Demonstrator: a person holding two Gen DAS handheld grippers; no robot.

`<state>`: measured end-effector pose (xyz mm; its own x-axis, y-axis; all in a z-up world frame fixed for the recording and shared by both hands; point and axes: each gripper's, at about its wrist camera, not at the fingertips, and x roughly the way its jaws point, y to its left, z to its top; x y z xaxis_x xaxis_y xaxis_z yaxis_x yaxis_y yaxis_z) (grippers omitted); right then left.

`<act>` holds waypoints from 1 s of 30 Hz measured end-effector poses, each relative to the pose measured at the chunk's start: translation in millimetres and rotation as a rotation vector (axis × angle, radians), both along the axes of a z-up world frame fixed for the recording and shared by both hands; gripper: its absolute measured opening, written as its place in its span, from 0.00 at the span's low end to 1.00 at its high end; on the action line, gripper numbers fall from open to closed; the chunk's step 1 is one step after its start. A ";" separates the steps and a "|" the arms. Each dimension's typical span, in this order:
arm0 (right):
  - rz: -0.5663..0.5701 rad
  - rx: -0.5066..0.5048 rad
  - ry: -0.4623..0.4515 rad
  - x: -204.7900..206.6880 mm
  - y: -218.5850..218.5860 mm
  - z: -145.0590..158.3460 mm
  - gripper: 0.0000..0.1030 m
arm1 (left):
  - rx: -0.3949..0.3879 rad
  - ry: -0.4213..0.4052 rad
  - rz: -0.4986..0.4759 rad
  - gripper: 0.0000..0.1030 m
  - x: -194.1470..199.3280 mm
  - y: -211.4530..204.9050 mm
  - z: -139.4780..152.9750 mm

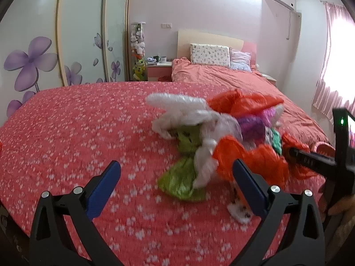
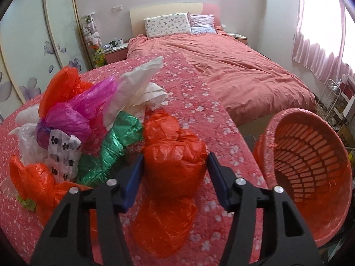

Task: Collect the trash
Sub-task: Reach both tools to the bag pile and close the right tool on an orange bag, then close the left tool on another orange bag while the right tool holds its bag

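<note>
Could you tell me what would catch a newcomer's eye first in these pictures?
First, the heap of crumpled plastic bags in orange, magenta, green and white on the floral red bedspread. Next, the right tongs straddle an orange bag, beside the empty pink basket at the bed's right edge.

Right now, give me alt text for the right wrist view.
The right gripper straddles a crumpled orange plastic bag on a pink floral bedspread, its blue fingers at the bag's sides. More colourful bags are piled to the left; an orange slatted basket sits at the right.
</note>
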<state>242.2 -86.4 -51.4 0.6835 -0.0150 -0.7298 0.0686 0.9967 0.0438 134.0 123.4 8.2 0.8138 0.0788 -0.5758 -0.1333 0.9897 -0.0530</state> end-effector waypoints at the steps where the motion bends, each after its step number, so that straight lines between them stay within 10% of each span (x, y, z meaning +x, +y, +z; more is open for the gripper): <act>1: 0.002 -0.004 0.000 1.2 1.4 -0.6 0.50 | 0.000 -0.004 0.001 0.96 2.1 1.4 1.3; 15: -0.002 0.002 -0.009 -1.0 -1.7 -1.2 0.36 | -0.082 0.032 -0.052 0.77 51.2 12.7 6.5; 30: -0.040 0.002 -0.039 -38.0 -29.3 9.8 0.35 | -0.049 0.051 -0.264 0.74 18.0 -69.5 -0.8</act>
<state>204.2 -115.6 -41.6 0.7102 -0.0418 -0.7028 0.1070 0.9930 0.0491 152.0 54.0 7.4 0.7722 -0.1612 -0.6146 0.1252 0.9869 -0.1015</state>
